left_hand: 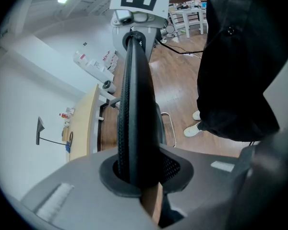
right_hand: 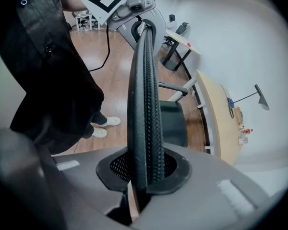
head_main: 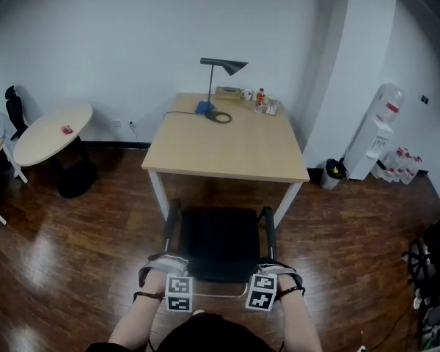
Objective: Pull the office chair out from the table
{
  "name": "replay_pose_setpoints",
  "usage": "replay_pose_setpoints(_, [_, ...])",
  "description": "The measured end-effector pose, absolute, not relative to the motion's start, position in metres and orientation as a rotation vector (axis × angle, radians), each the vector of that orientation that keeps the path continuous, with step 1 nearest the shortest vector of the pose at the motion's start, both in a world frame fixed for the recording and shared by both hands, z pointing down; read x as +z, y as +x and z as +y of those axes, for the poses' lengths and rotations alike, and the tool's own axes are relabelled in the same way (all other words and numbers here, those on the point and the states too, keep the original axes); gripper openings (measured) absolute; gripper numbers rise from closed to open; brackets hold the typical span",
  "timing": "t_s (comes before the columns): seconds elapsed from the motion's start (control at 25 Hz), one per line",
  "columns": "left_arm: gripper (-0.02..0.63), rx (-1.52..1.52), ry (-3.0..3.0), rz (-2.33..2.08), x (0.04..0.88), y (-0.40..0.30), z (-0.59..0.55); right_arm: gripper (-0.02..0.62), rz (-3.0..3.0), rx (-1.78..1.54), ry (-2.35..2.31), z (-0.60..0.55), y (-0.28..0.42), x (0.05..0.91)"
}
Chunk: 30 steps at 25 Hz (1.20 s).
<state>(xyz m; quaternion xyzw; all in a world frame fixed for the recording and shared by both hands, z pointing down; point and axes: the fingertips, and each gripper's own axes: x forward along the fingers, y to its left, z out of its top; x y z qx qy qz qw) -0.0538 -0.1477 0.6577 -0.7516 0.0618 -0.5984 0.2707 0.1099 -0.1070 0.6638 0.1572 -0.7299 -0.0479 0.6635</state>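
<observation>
Chair (head_main: pixel 220 244) sits close in at the near edge of the desk (head_main: pixel 227 141), square to it. Left tool (left_hand: pixel 134 178) and right tool (right_hand: pixel 146 176) are each clamped on the backrest (right_hand: pixel 144 80) rim, one per corner. Best to draw straight back, both sides evenly, or it may swivel and slip the grip.

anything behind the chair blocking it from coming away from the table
Only the person holding it: their shoes stand on the floor just behind the office chair. The left gripper and right gripper clamp its backrest.
</observation>
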Motion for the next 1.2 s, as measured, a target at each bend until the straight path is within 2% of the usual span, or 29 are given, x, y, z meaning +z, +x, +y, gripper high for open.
replay_pose_setpoints(1.08, [0.062,-1.672,-2.103,0.151,0.656,-0.056,-0.106,0.081,-1.687,-0.09,0.334,-0.07,0.107,0.66])
replay_pose_setpoints(1.2, [0.126,-1.633,-2.156,0.203,0.643,-0.053,-0.106,0.106,-1.749,-0.125,0.386,-0.073,0.102,0.65])
